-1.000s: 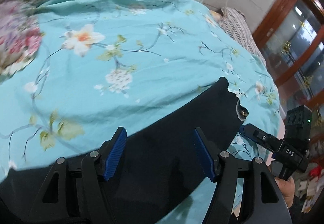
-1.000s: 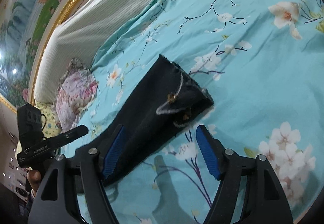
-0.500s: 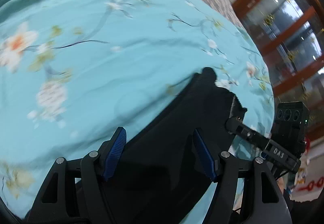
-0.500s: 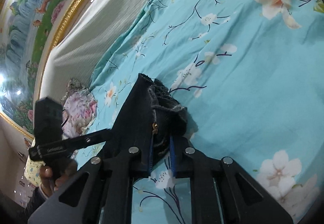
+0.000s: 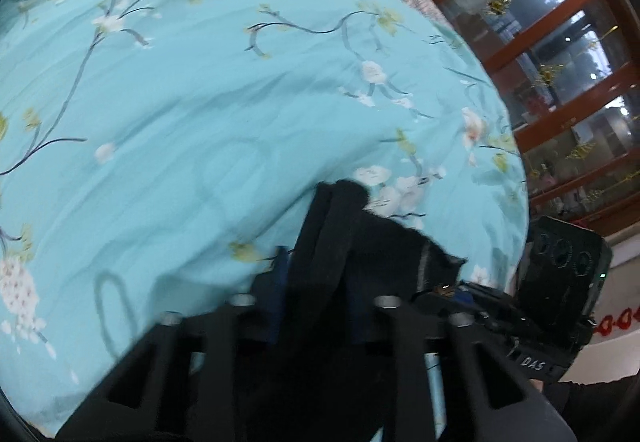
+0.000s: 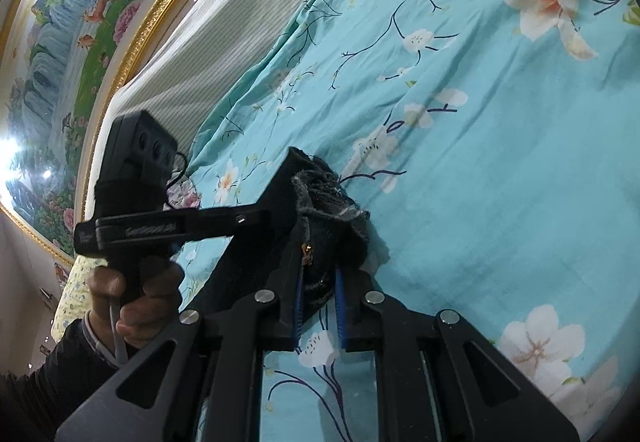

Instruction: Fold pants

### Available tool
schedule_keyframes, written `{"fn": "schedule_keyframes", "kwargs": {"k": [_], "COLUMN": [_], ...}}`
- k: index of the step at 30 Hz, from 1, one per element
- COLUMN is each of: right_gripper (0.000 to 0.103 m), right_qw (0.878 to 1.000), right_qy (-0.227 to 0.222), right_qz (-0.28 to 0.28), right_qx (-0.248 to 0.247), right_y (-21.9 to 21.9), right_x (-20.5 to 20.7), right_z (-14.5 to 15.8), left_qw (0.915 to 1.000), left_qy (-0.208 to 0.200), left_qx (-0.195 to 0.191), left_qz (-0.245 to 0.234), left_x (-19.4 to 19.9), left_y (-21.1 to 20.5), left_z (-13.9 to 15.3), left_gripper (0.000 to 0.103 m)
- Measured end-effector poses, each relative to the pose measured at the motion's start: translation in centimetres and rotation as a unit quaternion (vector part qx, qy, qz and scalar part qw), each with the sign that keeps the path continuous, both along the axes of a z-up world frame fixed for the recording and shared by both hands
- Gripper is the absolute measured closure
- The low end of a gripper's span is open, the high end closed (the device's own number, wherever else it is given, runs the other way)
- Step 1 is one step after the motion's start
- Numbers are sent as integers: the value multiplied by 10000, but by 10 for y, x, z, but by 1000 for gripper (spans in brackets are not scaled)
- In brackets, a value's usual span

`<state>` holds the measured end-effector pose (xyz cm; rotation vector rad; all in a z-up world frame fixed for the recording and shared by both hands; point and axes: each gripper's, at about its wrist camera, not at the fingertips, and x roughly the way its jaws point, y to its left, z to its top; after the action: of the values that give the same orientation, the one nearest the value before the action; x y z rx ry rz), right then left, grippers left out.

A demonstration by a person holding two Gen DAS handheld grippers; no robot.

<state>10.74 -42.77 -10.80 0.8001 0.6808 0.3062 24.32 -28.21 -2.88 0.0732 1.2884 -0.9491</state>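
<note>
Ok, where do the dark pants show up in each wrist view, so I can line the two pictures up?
Left wrist: the pants sit bottom centre, bunched between the fingers of the left hand-held gripper, whose jaws are closing.
Right wrist: pants lie centre, slightly left, the zipper end pinched in the right hand-held gripper.
Shared landmark: the turquoise floral bedspread under the pants.

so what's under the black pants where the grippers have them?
Under the black pants lies the teal floral bedsheet, visible all around. The right gripper clamps the zipper end; the left gripper is closing on fabric. Sheet directly beneath is covered.
</note>
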Motion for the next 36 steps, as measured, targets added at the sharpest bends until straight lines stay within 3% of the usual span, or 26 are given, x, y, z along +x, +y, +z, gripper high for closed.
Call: {"fn": "schedule_keyframes", "kwargs": {"k": [3, 8, 13, 18, 26, 36], "right_gripper": [89, 89, 89, 89, 89, 89], "right_qw": [10000, 9991, 9945, 9880, 9778, 9686], "right_qy": [-39, -354, -819, -1100, -1165, -901], "right_qz": [34, 217, 634, 1081, 1739, 2312], "right_qx": [30, 86, 143, 114, 63, -162], "right_y": [0, 7, 26, 56, 116, 171], "right_x": [-1, -6, -11, -15, -17, -13], "right_z": [2, 21, 49, 71, 80, 64], "left_qw": [9997, 9973, 9927, 9885, 9784, 9682], "left_qy": [-236, -400, -656, -753, -722, -574], "left_qx": [-97, -588, -903, -1079, -1372, -1337], "left_qz": [-5, 196, 448, 751, 1366, 2036], "left_x": [-9, -22, -41, -58, -86, -107], "left_y": [2, 29, 70, 108, 177, 239], "left_z": [10, 42, 76, 89, 88, 50], "left_gripper": [92, 93, 93, 93, 93, 93]}}
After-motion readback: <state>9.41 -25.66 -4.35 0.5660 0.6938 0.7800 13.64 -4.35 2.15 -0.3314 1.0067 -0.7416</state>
